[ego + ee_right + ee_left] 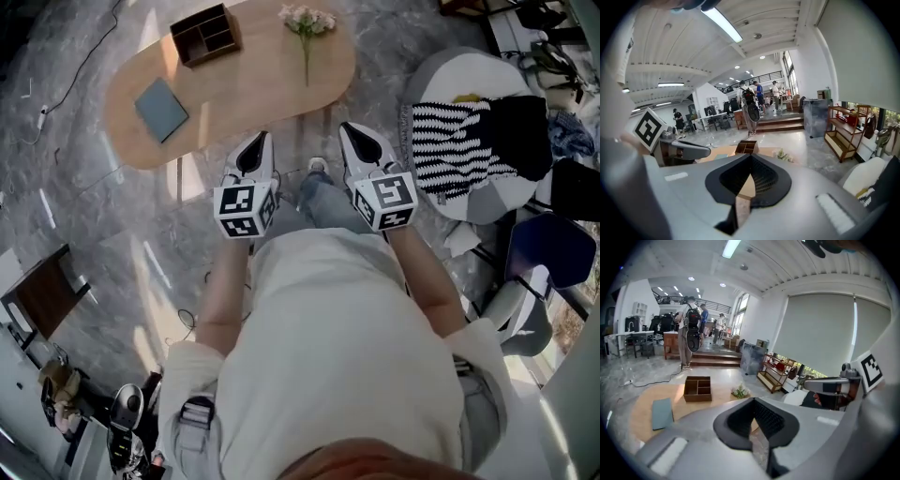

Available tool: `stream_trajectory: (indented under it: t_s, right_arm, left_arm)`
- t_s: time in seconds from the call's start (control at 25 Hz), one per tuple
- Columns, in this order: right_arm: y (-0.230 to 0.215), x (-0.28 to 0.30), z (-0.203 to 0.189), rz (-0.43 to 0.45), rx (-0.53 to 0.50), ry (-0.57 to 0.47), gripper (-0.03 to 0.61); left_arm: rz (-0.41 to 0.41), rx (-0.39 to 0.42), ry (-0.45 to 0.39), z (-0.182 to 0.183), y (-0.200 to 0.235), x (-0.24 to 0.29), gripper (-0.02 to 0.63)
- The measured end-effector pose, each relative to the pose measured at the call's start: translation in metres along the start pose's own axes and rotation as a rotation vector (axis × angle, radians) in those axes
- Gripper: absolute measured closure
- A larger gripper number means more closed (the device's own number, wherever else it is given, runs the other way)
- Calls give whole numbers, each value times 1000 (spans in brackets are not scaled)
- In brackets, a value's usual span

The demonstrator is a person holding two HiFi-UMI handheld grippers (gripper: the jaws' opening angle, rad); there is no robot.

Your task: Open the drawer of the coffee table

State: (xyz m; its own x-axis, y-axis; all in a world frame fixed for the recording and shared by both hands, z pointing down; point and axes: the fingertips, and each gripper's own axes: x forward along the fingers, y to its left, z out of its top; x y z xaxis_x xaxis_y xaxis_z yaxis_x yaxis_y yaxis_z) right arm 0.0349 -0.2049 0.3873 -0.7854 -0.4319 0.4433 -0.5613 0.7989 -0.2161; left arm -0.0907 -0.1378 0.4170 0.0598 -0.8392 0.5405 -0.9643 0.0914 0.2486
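I log my left gripper [253, 150] and right gripper [361, 141] side by side, both with jaws closed on nothing. At their twelve o'clock, apart from both tips, is the oval coffee table [253, 84]; I cannot see its drawer. On top: compartment box [204, 35] at eleven, flowers [307, 23] at twelve, grey-blue pad [161, 109] at ten.

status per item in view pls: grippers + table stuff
left gripper: shut, empty, short of the table.
right gripper: shut, empty, short of the table.
coffee table: drawer not in sight, can't tell if open.
organizer box: upright, compartments empty.
teal pad: flat on the tabletop.
flowers: lying on the tabletop.
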Motion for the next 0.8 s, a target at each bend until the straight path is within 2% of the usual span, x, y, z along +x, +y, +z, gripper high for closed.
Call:
stream_trajectory:
  t_s: [0.36,0.6,0.8]
  right_arm:
    - [-27,52,-40,53,-33,95,577]
    - [-41,79,-76,62,-49,144,577]
    - [-57,101,-112,72,-49,165,577]
  left_arm:
    - [145,-139,2,-47,46,11,615]
    - [229,-248,21,-96,84,18,614]
    - [290,-282,59,-140,115,35,609]
